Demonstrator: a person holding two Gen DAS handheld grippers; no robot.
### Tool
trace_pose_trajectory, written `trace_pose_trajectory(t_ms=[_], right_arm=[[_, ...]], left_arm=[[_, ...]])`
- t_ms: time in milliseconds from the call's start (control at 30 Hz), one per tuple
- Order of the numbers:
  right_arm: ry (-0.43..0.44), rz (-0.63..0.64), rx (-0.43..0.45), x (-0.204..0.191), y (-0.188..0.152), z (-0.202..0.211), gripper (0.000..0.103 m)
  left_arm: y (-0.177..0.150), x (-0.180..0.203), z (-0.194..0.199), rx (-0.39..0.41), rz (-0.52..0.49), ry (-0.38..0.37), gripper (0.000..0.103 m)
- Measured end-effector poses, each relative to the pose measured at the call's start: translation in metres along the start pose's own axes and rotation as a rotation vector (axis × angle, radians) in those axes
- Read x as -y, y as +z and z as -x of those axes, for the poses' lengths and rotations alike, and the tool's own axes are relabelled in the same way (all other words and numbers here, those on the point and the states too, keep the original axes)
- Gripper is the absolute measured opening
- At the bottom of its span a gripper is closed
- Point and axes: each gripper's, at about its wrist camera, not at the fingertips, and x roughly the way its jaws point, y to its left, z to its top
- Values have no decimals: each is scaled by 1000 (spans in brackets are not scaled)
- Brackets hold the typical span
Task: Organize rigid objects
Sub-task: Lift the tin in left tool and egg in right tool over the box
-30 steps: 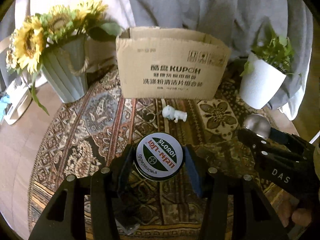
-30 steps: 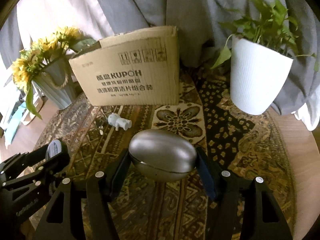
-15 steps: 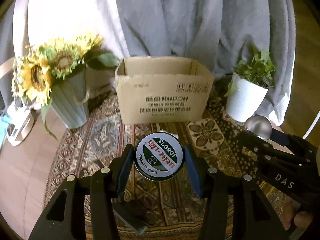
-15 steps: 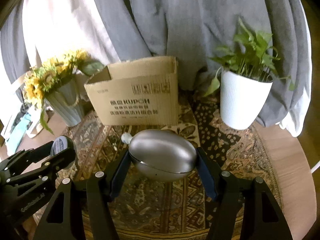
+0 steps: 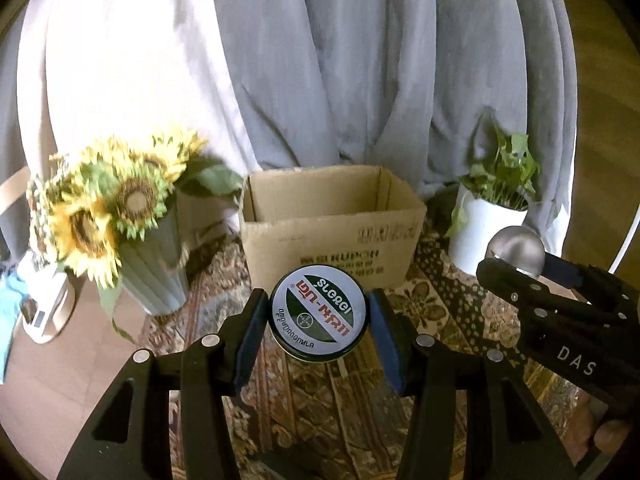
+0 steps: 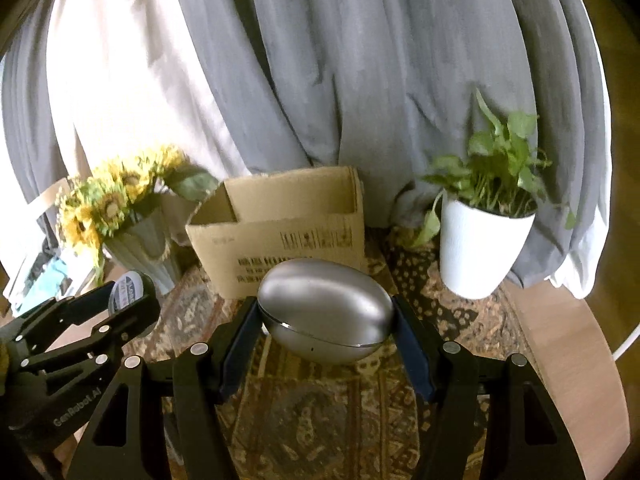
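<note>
Gripping a round tin (image 5: 317,312) between the pads of the left gripper (image 5: 317,320), above the patterned rug (image 5: 440,308). Clamping a silver egg-shaped case (image 6: 325,316) in the right gripper (image 6: 326,328). Facing an open cardboard box (image 5: 332,240) standing between sunflower vase (image 5: 154,268) and white plant pot (image 6: 478,248).

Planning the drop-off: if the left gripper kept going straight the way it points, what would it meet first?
Probably the near wall of the cardboard box, which stands right behind the round tin held in the left gripper. Depth is unclear.
</note>
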Motion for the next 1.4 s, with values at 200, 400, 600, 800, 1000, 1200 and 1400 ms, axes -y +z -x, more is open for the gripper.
trace_pose_trajectory(t_ms=[200, 400, 600, 800, 1000, 1200, 1400], right_arm=[[-1, 3, 42, -12, 18, 1, 66], [-15, 11, 87, -24, 39, 1, 66], [-21, 21, 111, -32, 61, -8, 66], [-24, 43, 131, -35, 84, -21, 66], [-9, 77, 130, -39, 104, -40, 66], [6, 95, 114, -39, 122, -64, 66], [21, 111, 76, -38, 131, -93, 66]], left_arm=[[25, -10, 2, 61, -42, -5, 51], [50, -18, 1, 120, -80, -10, 50], [73, -22, -7, 158, -97, -15, 50], [93, -28, -22, 162, -88, -11, 51], [109, -35, -44, 139, -68, -14, 51], [119, -39, -70, 103, -52, -3, 50], [126, -42, -98, 75, -55, 23, 51]])
